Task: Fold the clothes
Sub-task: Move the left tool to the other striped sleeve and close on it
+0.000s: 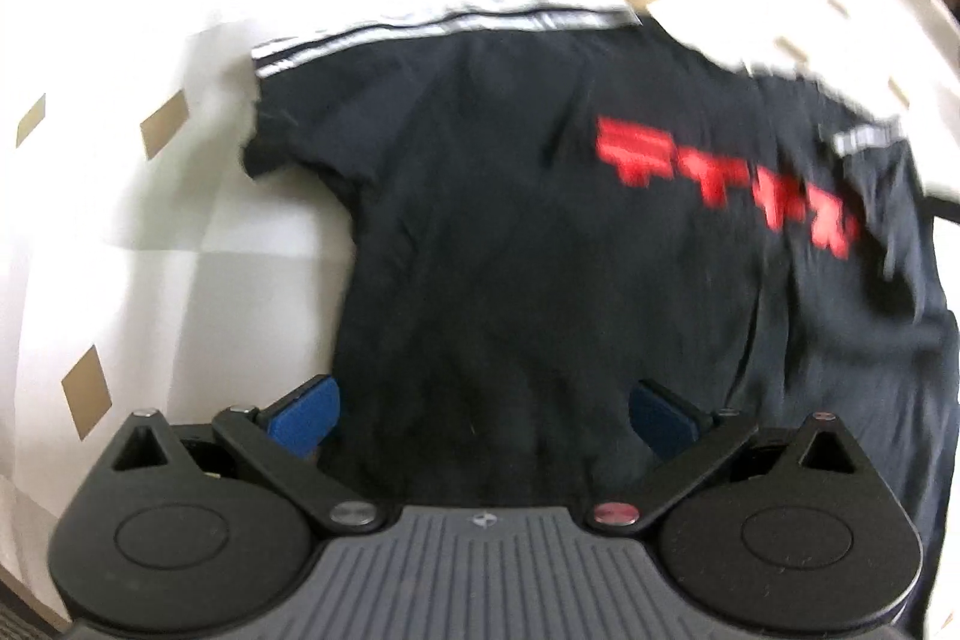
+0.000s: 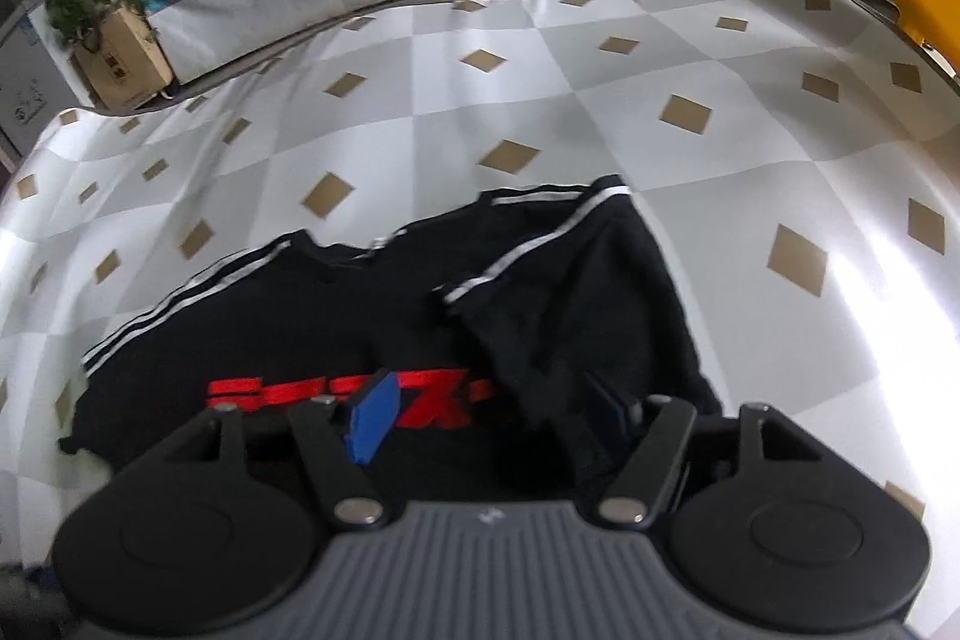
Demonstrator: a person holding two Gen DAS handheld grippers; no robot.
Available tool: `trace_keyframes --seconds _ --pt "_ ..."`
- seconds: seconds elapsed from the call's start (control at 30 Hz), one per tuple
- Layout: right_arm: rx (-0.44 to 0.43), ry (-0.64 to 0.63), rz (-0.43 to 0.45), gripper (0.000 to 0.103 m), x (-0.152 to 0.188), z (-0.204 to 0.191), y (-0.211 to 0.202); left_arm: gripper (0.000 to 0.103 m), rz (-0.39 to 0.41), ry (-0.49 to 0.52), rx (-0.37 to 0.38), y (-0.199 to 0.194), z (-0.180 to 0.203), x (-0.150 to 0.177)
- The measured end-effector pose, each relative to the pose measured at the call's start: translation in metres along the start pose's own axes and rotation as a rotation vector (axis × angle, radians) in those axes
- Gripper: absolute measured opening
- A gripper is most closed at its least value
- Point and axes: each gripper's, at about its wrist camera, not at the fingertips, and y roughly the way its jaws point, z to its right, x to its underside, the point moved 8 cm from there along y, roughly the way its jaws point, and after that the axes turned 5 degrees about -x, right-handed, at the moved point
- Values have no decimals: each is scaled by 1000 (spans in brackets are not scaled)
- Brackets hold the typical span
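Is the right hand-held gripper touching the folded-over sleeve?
Cannot tell. In the right wrist view the right hand-held gripper stands open over the shirt; the sleeve runs between its fingers, contact unclear.

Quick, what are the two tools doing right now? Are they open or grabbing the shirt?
Left tool: open, above the black T-shirt, not pinching it.
Right tool: open, nothing held; the folded-over part of the T-shirt lies under it.

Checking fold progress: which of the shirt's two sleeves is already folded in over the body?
The sleeve on the right in the right wrist view: it lies over the black T-shirt, partly covering the red lettering. The other sleeve lies spread out on the tablecloth.
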Motion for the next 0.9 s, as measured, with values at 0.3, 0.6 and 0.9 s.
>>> trace_keyframes --seconds 0.3,0.6,0.9 --pt "-37 -71 -58 66 3 -22 9 103 16 -242 94 6 -34 -46" --pt "-57 -136 -59 68 1 -33 7 103 -1 -417 179 23 -57 -71" --pt "-62 -135 -71 68 -1 -30 9 102 -18 -516 230 34 -68 -75"
